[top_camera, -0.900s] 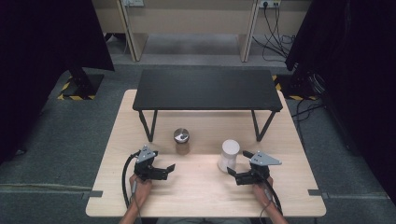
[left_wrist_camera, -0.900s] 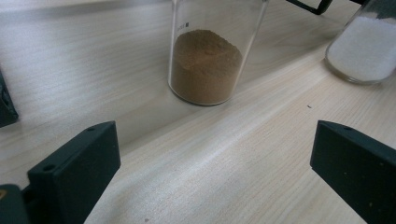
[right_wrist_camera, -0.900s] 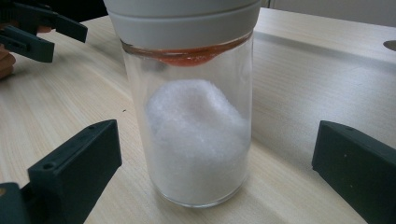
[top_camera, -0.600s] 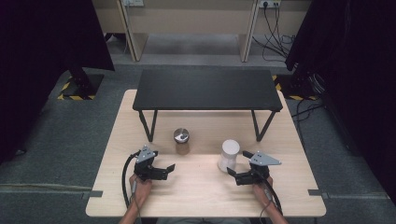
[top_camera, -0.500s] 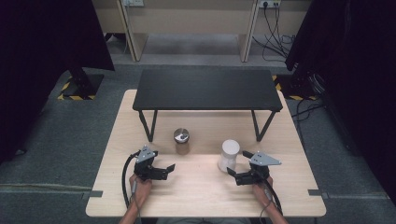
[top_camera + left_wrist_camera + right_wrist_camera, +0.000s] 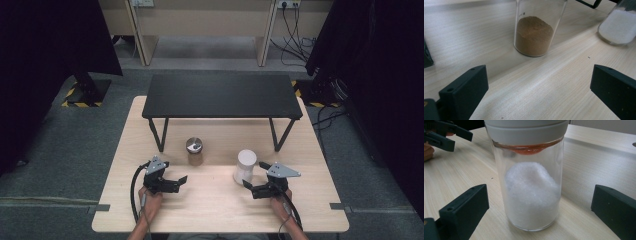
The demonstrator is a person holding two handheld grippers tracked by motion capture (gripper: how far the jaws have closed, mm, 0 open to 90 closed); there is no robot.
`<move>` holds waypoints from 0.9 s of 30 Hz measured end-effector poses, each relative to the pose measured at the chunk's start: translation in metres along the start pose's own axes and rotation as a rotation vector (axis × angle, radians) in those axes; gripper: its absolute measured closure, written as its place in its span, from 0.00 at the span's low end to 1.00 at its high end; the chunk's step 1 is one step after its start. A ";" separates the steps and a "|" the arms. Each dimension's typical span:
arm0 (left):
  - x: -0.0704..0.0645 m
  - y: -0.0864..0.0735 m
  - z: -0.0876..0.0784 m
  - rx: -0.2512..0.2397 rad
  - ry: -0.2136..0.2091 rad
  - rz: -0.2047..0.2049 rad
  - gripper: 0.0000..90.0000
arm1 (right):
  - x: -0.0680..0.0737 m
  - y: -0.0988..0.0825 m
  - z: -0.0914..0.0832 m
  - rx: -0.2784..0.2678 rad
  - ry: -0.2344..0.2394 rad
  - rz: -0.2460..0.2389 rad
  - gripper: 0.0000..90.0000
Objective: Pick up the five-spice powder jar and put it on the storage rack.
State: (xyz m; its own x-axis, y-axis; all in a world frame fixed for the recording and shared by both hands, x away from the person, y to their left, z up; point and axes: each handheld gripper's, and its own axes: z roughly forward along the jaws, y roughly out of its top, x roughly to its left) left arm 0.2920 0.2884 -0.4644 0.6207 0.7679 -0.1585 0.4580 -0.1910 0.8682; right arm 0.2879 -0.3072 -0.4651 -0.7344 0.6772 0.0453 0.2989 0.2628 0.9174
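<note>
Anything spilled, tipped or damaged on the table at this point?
Nothing stands out. The jar of brown powder and the jar of white powder both stand upright on the wooden table, with no powder spilled around them. The left gripper and right gripper are open, apart from the jars.

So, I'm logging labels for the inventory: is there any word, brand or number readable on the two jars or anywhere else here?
None can be read.
Jar of brown powder: a tiny dark mark on the glass, too small to read.
Jar of white powder: no print visible.
</note>
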 end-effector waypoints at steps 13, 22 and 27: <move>0.000 0.000 0.000 0.000 0.000 0.002 0.01 | 0.000 0.000 0.000 -0.002 0.002 -0.003 0.02; 0.000 0.000 0.000 0.000 0.000 0.003 0.01 | 0.000 0.000 0.000 0.000 0.002 -0.005 0.02; 0.000 0.000 0.000 -0.001 0.000 0.002 0.01 | 0.000 0.000 0.000 0.001 0.003 -0.005 0.02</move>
State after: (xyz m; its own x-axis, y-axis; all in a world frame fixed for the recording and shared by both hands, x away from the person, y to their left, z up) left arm 0.2918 0.2884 -0.4644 0.6217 0.7675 -0.1564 0.4562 -0.1925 0.8688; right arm 0.2880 -0.3072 -0.4650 -0.7374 0.6741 0.0420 0.2958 0.2663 0.9174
